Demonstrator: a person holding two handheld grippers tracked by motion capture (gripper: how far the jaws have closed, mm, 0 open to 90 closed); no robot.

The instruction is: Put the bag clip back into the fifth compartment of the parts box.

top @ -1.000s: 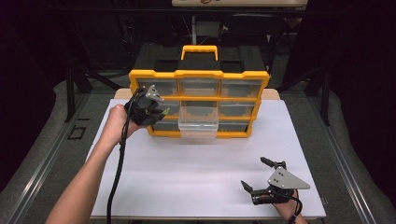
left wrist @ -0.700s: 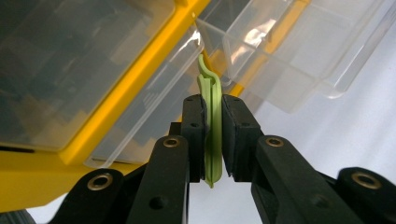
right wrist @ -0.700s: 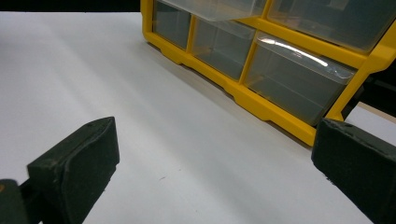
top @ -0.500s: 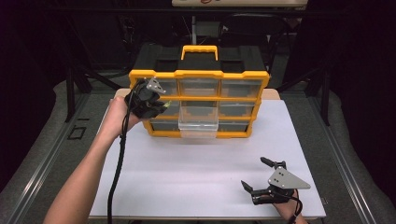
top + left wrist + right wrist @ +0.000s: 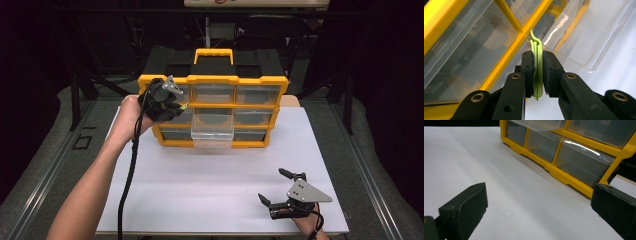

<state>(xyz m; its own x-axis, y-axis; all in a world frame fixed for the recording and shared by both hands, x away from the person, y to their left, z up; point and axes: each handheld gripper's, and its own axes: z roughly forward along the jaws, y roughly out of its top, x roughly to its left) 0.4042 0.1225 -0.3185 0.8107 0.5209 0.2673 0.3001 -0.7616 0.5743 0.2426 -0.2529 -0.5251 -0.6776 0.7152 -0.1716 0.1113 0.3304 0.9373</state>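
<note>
Green clip [image 5: 537,65], a thin flat piece of pale green plastic with a curled upper tip, is clamped edge-on between the pads of the left hand-held gripper [image 5: 537,75]. In the high view that hand-held gripper [image 5: 176,106] is raised at the left front of the drawer cabinet [image 5: 215,80], level with its upper rows, and the clip shows there as a small green speck at the jaw tips [image 5: 184,105].

Procedure for the step in hand, judged as carrying the clip to the open drawer [image 5: 212,136]:
- Keep the jaws fully closed on the clip. The piece is slim and smooth, so a loosened grip could let it pivot or slip.
- Approach the drawer from above, clear of the yellow frame [image 5: 506,53].
- Lower the clip tip inside the drawer walls before releasing.

The cabinet has a rigid yellow plastic frame, a black body and a yellow carry handle [image 5: 213,52]. Its drawers are clear, glossy, box-shaped plastic. One drawer in the middle column is pulled forward over the tabletop [image 5: 200,195], which is a flat, matt white sheet.

The right hand-held gripper [image 5: 282,192] rests near the front right corner of the tabletop, well apart from the cabinet. Its jaws stand wide open with nothing between them. Its pads [image 5: 471,206] are black, blocky and slightly rough.
</note>
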